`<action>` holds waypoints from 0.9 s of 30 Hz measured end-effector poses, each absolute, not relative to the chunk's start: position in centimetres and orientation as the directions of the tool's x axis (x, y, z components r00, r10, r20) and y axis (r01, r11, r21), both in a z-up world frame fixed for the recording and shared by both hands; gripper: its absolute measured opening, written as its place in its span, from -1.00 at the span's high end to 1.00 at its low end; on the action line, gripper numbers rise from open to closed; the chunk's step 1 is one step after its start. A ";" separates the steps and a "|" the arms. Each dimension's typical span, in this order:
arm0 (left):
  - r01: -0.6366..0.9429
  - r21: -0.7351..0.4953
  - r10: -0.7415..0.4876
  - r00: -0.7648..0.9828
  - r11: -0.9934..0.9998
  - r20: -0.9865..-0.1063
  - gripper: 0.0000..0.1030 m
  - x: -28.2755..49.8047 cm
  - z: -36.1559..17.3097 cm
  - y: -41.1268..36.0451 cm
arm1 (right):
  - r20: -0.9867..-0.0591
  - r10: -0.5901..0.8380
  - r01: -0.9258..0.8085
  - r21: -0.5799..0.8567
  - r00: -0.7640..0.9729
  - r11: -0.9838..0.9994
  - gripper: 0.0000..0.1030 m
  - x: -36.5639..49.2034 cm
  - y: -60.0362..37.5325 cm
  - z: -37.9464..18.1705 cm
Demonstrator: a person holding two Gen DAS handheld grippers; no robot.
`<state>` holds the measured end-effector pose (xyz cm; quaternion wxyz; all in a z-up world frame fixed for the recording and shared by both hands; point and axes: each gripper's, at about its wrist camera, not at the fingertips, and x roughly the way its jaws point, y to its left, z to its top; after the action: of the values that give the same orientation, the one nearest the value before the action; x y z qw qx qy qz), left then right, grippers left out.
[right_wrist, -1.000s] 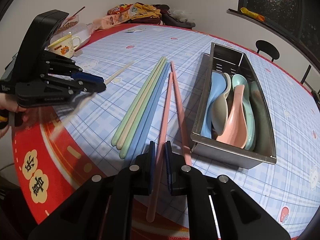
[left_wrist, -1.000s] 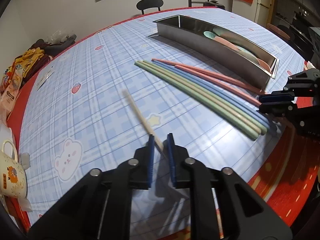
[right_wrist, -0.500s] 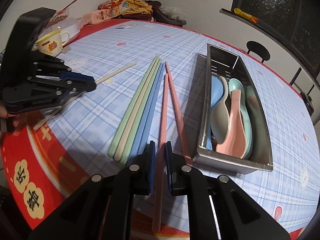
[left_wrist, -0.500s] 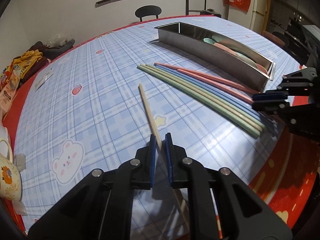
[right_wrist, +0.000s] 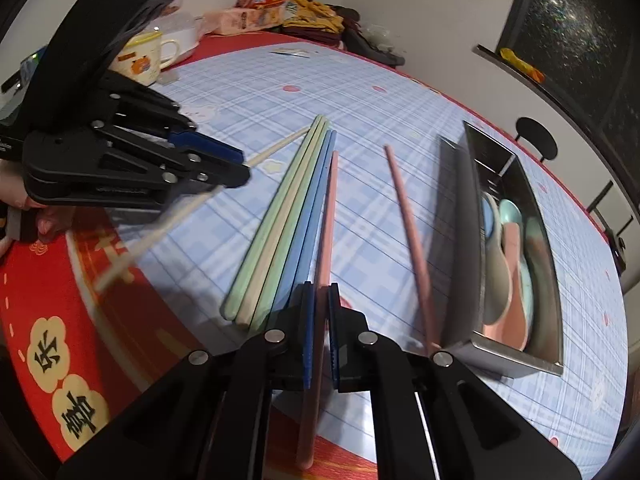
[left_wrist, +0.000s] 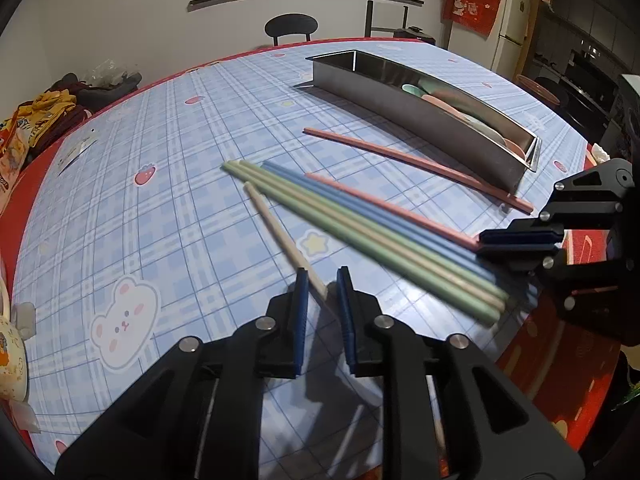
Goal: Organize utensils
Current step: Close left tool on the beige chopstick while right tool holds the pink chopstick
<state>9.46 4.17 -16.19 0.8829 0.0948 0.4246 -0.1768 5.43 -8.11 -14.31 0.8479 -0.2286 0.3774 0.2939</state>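
My left gripper (left_wrist: 322, 280) is shut on a cream chopstick (left_wrist: 276, 228) whose tip rests beside the green and blue chopsticks (left_wrist: 360, 228); it also shows in the right wrist view (right_wrist: 240, 162). My right gripper (right_wrist: 320, 296) is shut on a pink chopstick (right_wrist: 326, 220) lying next to the blue ones (right_wrist: 312, 208); it also shows in the left wrist view (left_wrist: 520, 240). A second pink chopstick (right_wrist: 408, 232) lies apart, against the steel tray (right_wrist: 452, 240), which holds several coloured spoons (right_wrist: 508, 248).
A mug (right_wrist: 144, 56), snack packets (right_wrist: 272, 4) and clothes (left_wrist: 72, 96) sit along the table's far left side. A paper tag (left_wrist: 76, 152) lies on the checked cloth. A chair (left_wrist: 292, 28) stands behind the table. The red table edge (right_wrist: 60, 360) is near me.
The left gripper has swung the cream chopstick closer to the green ones. The right gripper has pulled its pink chopstick back and aside, so the two pink chopsticks now lie apart.
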 end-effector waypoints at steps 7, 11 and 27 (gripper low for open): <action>0.392 0.032 -0.221 0.581 0.919 -0.783 0.61 9.3 -16.2 4.0 | -0.781 0.310 -0.642 -0.147 0.542 0.753 0.87 6.0 -9.7 -14.2; 0.390 0.045 -0.210 0.585 0.920 -0.784 0.61 9.3 -16.2 3.9 | -0.784 0.305 -0.619 -0.125 0.541 0.775 0.87 6.0 -11.0 -14.2; 0.363 0.152 -0.120 0.626 0.919 -0.771 0.51 8.7 -16.3 2.8 | -0.779 0.345 -0.611 -0.060 0.523 0.789 0.85 8.0 -10.6 -14.4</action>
<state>8.70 2.81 -16.29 0.8895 0.1479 0.4106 -0.1358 7.96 -10.58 -14.37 0.8567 -0.1657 0.4009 0.2790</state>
